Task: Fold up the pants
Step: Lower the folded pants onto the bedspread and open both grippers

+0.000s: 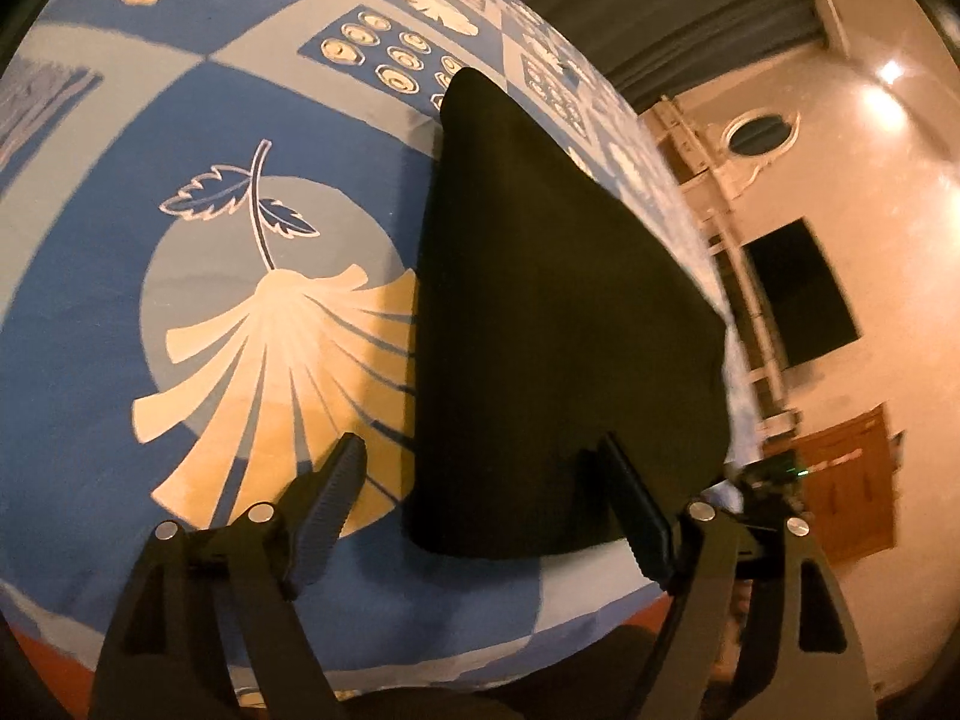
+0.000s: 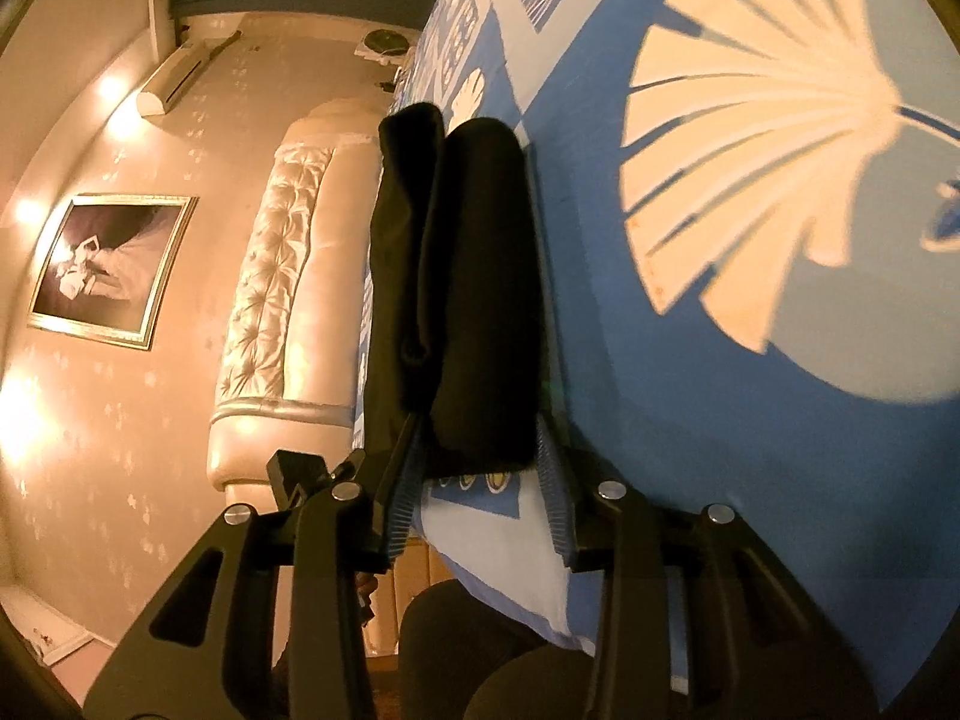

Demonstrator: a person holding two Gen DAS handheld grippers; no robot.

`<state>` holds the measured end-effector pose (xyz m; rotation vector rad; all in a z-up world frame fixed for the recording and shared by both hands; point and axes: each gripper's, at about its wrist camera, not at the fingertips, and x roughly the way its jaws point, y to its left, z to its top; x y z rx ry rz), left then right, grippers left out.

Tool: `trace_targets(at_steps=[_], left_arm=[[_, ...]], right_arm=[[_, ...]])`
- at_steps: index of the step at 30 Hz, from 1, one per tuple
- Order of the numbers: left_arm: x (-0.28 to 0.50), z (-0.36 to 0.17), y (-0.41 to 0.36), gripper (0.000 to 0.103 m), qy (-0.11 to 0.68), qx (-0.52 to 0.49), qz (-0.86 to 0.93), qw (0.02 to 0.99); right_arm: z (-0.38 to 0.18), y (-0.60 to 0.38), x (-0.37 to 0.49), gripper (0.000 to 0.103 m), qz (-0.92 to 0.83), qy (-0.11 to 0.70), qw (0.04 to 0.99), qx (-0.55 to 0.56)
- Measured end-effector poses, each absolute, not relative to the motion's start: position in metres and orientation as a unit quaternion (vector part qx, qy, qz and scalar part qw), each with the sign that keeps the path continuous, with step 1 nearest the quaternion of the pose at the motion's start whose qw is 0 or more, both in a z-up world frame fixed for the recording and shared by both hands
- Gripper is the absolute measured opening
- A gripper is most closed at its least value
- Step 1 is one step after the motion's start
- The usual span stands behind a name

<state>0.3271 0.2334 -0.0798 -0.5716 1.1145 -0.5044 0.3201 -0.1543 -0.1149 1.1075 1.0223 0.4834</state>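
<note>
The black pants [image 1: 558,324] lie folded into a thick bundle on the blue patterned bedspread [image 1: 198,120]. My left gripper [image 1: 480,456] is open above the bundle's near end, one finger over the bedspread, the other over the cloth. In the right wrist view the pants [image 2: 468,288] show as two thick folded layers. My right gripper [image 2: 480,438] stands around the end of the right-hand layer, its fingers on either side of it; the other layer runs outside the left finger [image 2: 402,474].
The bedspread [image 2: 750,420] fills the bed with leaf and fan prints. A tufted headboard [image 2: 282,276], a framed picture [image 2: 108,264] and a wall unit [image 2: 180,72] show beyond. A dark screen [image 1: 804,294] and wooden cabinet [image 1: 852,474] stand past the bed's edge.
</note>
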Motion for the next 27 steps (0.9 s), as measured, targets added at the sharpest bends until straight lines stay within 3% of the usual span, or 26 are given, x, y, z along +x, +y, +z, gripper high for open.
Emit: trace_targets(at_steps=[2,17,23,27], left_arm=[[0.324,-0.075,0.231,0.082,0.513,-0.247,-0.212,0.794],[0.297,-0.054,0.210,0.084,0.500,-0.137,-0.113,0.848],[0.289,-0.045,0.194,0.084,0.490,-0.082,-0.100,0.862],[0.284,-0.040,0.184,0.084,0.484,-0.056,-0.096,0.868]], right_arm=[[-0.114,-0.157,0.314,0.036,0.213,0.457,0.704,0.499],[-0.107,-0.146,0.296,0.044,0.184,0.499,0.712,0.458],[-0.098,-0.129,0.308,0.063,0.168,0.535,0.717,0.413],[-0.090,-0.111,0.311,0.066,0.158,0.549,0.740,0.356]])
